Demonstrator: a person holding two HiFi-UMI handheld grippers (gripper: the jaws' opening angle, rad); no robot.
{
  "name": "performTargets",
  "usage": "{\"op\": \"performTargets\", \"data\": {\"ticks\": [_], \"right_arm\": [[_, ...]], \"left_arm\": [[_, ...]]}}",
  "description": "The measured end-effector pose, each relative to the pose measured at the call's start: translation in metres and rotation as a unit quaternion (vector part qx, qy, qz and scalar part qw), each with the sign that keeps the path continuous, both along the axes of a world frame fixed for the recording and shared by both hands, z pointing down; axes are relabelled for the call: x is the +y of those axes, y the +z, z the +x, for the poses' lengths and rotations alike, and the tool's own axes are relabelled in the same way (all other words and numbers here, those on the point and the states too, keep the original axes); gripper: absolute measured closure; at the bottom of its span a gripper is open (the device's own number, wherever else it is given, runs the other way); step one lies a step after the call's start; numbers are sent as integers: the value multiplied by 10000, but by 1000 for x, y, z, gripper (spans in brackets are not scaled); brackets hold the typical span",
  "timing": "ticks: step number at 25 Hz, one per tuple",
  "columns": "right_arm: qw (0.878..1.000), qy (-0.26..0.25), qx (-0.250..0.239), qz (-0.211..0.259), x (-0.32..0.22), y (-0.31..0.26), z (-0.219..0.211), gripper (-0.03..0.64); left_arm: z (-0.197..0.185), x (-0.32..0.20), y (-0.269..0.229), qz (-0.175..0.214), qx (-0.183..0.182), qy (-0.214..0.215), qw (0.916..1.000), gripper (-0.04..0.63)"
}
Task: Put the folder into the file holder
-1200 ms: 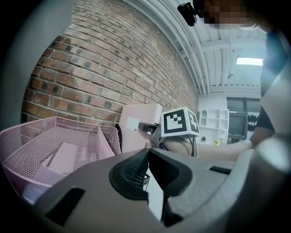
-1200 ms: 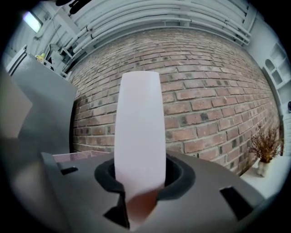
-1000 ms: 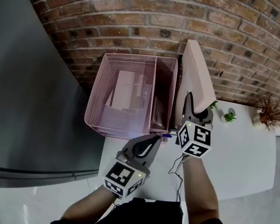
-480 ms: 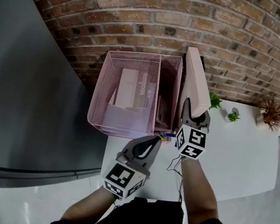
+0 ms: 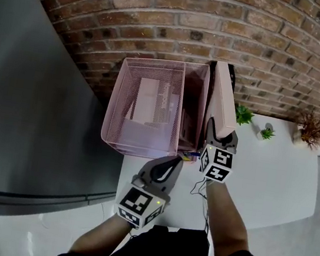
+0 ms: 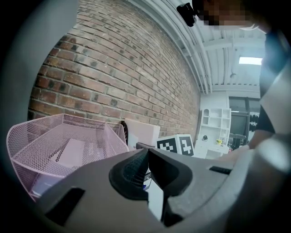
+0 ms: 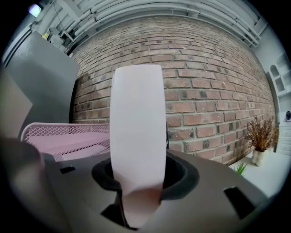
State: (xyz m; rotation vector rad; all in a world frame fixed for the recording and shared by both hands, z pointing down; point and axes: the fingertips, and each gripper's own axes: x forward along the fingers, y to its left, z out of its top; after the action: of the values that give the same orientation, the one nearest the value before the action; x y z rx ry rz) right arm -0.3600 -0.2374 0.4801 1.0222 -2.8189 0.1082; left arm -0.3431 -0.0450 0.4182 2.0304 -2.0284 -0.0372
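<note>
Folder point(image 7: 137, 127): it stands upright between the jaws of the right gripper point(image 7: 138, 200). These jaws are opening. A thin dark gap shows down the folder's left side, so the pads appear to be letting it go. The folder is a pale pink, smooth, matt slab. It is thick for a folder, with a rounded top edge that rises well above the jaws.

Just left of these jaws is the holder point(image 5: 115, 106), a pink wire-mesh box with an open top. It is divided into a wide compartment and a narrow one nearer the jaws. Pale sheets point(image 5: 146, 101) lie in the wide one.

In the head view the folder stands on edge right beside the holder's right-hand wall, with a dark upright edge behind its top. I cannot tell whether it sits in a further slot there or just outside the mesh.

By my reading the task is close to its end: the folder is set in place and the release is under way. What remains is to draw the right gripper back and see that the folder stands by itself.

The left gripper point(image 6: 146, 168) hangs below the holder's front edge. Its grey jaws are pressed together with nothing between them, and their dark pads are ribbed.

Beyond both sets of jaws is a rough red-brown brick wall point(image 5: 165, 12). To their right is a smooth white table point(image 5: 272, 171) with small green plants point(image 5: 244, 114).
</note>
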Motion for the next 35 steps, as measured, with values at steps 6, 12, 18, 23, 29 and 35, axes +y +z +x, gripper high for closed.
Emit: {"op": "performTargets", "data": {"ticks": [6, 12, 18, 23, 29, 35], "right_arm": [[9998, -154, 104, 81, 6, -6, 3, 384], [9995, -252, 80, 142, 21, -17, 23, 371], [9989, -310, 35, 337, 43, -42, 64, 374], [9973, -567, -58, 457, 65, -68, 97, 416], [9936, -939, -264, 564, 79, -99, 137, 612], [9868, -1430, -441, 627, 79, -125, 185, 614]], "left_arm": [[3, 2, -1, 40, 27, 52, 10000, 589], [10, 7, -1, 27, -116, 145, 9998, 589], [31, 0, -6, 166, -86, 436, 9989, 589], [51, -7, -12, 243, -44, 532, 9983, 588], [80, -20, -22, 314, -95, 537, 9980, 589], [122, -40, -34, 384, -153, 190, 9990, 588]]}}
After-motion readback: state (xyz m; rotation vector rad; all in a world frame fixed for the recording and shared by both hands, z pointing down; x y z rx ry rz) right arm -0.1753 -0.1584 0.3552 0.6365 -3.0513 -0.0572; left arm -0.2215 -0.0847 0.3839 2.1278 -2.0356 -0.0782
